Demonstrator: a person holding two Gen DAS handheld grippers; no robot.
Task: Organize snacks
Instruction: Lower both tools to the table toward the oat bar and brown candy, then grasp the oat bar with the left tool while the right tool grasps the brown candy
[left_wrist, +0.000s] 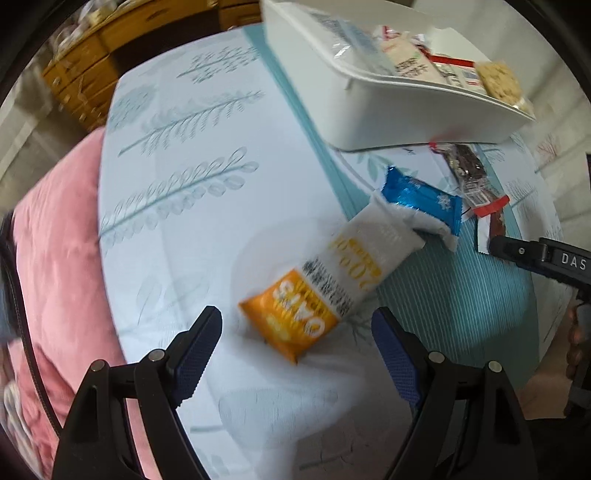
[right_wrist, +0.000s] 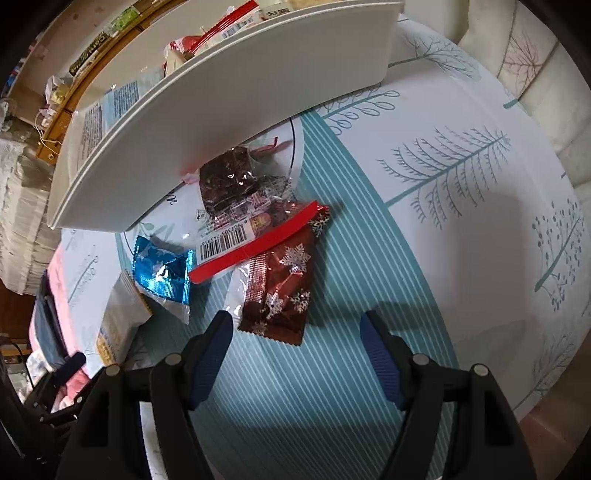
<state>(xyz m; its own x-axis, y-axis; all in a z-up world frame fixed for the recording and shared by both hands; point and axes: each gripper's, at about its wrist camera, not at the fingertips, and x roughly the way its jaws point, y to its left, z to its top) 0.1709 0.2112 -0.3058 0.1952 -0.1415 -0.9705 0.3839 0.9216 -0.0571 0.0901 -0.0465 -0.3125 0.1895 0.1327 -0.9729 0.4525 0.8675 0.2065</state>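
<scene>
An orange and white oats packet lies on the patterned tablecloth just ahead of my left gripper, which hangs open above it with nothing between the jaws. A blue foil snack rests against the packet's far end. In the right wrist view my right gripper stands open over a dark red snowflake wrapper. Beside that wrapper lie the blue foil snack and a clear packet with a red strip and a barcode. A white bin holding several snacks stands behind them.
The tablecloth has tree prints and a teal striped patch. A pink cushion lies at the left edge in the left wrist view. A wooden drawer unit stands far behind. The other gripper's black body shows at the right.
</scene>
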